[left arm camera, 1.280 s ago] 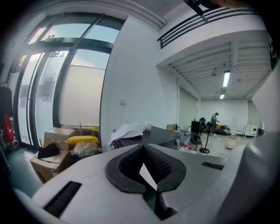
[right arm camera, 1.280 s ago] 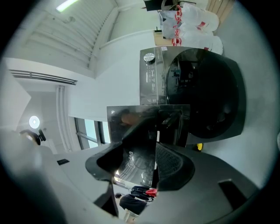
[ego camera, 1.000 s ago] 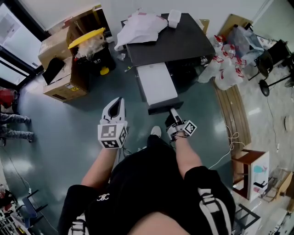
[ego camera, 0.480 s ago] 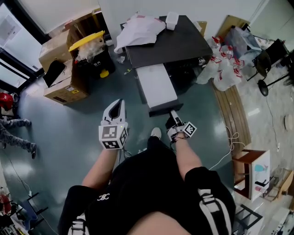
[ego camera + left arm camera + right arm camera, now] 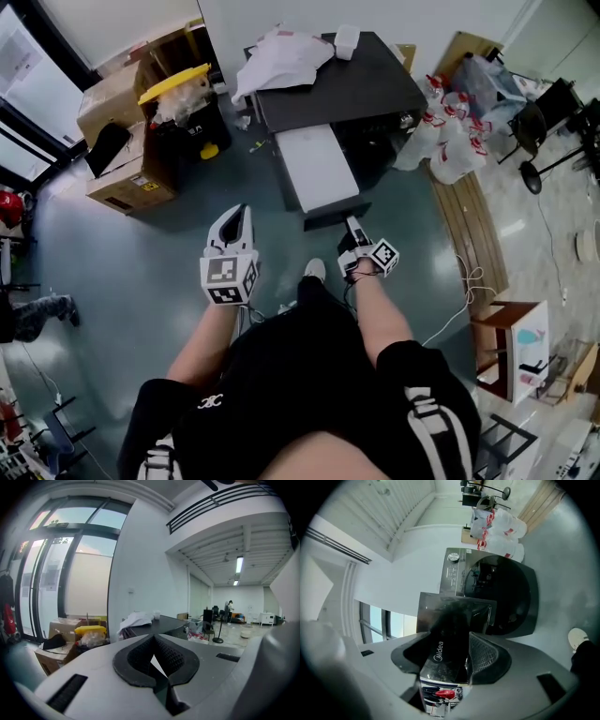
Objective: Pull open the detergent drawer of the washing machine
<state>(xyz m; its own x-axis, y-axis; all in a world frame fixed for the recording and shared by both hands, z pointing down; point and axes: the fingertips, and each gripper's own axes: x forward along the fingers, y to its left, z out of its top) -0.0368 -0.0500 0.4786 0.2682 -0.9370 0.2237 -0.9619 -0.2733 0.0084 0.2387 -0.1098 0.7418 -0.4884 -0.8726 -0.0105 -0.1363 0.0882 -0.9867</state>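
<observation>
The right gripper [image 5: 352,228] is clamped on the dark front panel [image 5: 440,651] of the detergent drawer [image 5: 319,169], its pads pressing on the panel from either side; to my eye that is a hold meant for a straight pull away from the washing machine [image 5: 370,89]. The drawer's long white body stands well out from the washing machine's front, so I'd judge the pull close to done. The left gripper [image 5: 236,217] hangs in the air beside the drawer's front end, clear of the washing machine, jaws together on nothing; it is likely kept aside because one hand does this job. A white cloth [image 5: 281,56] lies on top of the washing machine.
</observation>
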